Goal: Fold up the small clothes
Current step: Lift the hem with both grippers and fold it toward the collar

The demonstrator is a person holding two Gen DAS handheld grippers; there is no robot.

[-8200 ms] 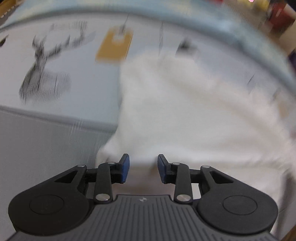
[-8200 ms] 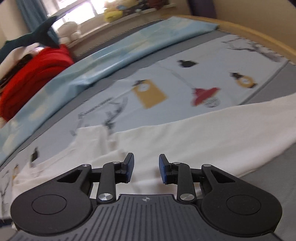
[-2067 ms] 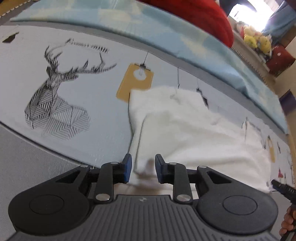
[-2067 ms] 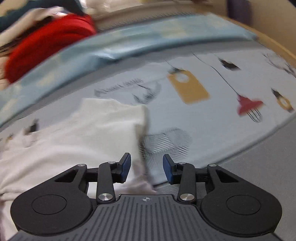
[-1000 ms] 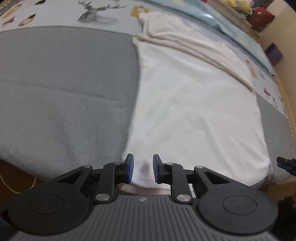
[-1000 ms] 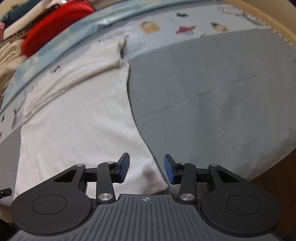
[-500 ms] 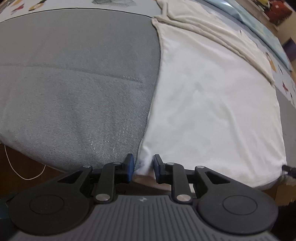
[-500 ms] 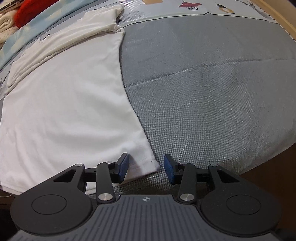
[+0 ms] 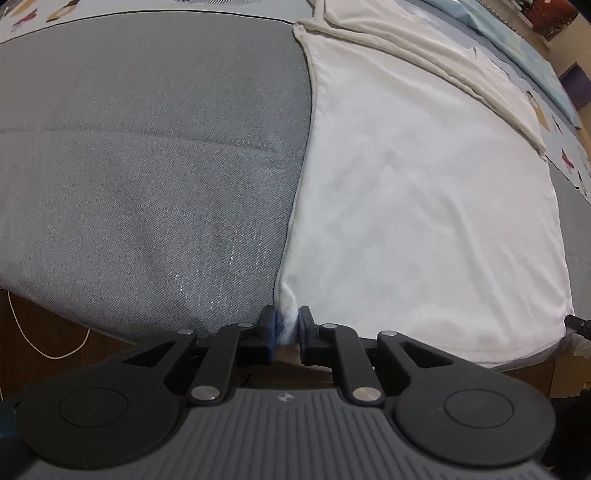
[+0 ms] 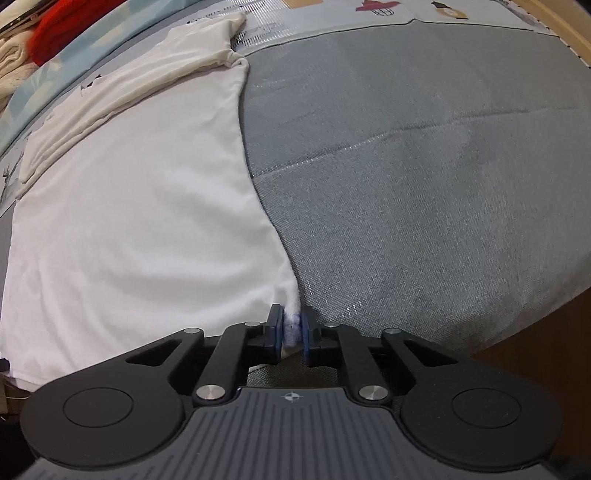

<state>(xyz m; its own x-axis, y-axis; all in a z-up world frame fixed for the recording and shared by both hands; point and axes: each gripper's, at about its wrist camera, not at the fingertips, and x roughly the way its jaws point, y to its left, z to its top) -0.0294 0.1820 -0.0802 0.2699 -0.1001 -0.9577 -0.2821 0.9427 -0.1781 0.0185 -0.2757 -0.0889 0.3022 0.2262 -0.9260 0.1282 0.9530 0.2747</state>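
One fold looks done so far: the white cotton T-shirt [image 9: 424, 192] lies spread flat on the grey woven bed cover [image 9: 147, 147], with its far end, where the sleeves would be, already turned in as a thick creamy band [image 10: 122, 92] across the top, while the long body is still at full length and waits to be doubled over. Judging from that, the task stands near its middle, with the lengthwise fold and any final halving left. Plenty of open grey cover lies on both sides of the shirt, to its left in the left wrist view and to its right in the right wrist view, so the hem can be carried forward over the body with nothing in the way. Beyond the shirt, the printed pale-blue sheet [image 10: 332, 14] and a red bundle of cloth [image 10: 70, 26] sit well apart from the working area. The near edge matters more: the hem runs along the edge of the bed, which falls away to brown wood below [image 10: 535, 332], so the corners have little support under them. The left gripper [image 9: 287, 328] has its jaws closing on the near-left hem corner, cloth pinched between the blue pads [image 9: 271, 326]. The right gripper [image 10: 293, 328] has its jaws closing on the near-right hem corner, white fabric likewise bunched between its pads [image 10: 304, 326].
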